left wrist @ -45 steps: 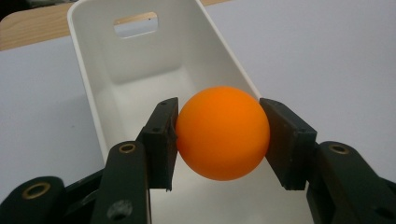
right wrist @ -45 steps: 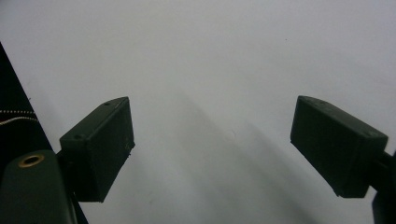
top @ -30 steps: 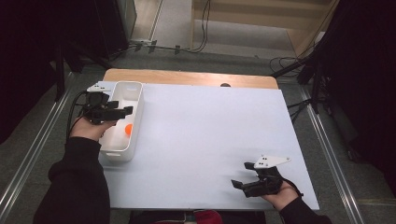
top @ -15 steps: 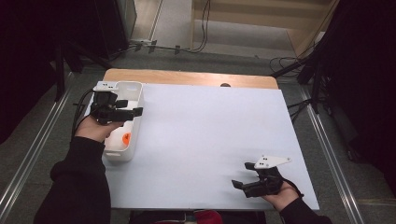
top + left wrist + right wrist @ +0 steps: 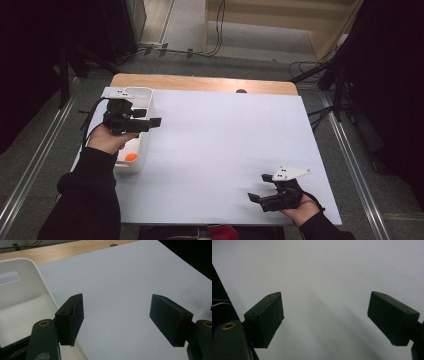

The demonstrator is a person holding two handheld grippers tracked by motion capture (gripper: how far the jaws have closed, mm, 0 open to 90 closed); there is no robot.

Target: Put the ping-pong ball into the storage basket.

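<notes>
Far left in the high view, the left gripper (image 5: 152, 121) hangs over a white plastic bin (image 5: 141, 95), its black jaws pointing out past the bin's right rim toward the open table. An orange ball (image 5: 131, 157) sits in the bin's near end, just behind and below the hand; the hand and sleeve cover the middle of the bin. The left gripper view has the ball out of frame and gives instead the bin (image 5: 22, 285) up close: smooth, glossy walls, rounded corners, a slot handle in the far end, its rim running under the left jaw. The left gripper's (image 5: 117, 322) blocky matte jaws stand well apart with nothing between them; they have just been opening.

The middle is a flat white sheet (image 5: 225, 150) over a wooden tabletop (image 5: 200, 83), whose bare strip shows along the far edge with a small dark hole in it.

At the right, near the table's front edge, the right gripper (image 5: 256, 197) points left, a pale three-cornered plate on top. Its own view looks across plain white surface (image 5: 324, 272): the right gripper's (image 5: 325, 320) jaws gape wide, holding nothing. A dark strip at that frame's left edge is too dim to make out.
</notes>
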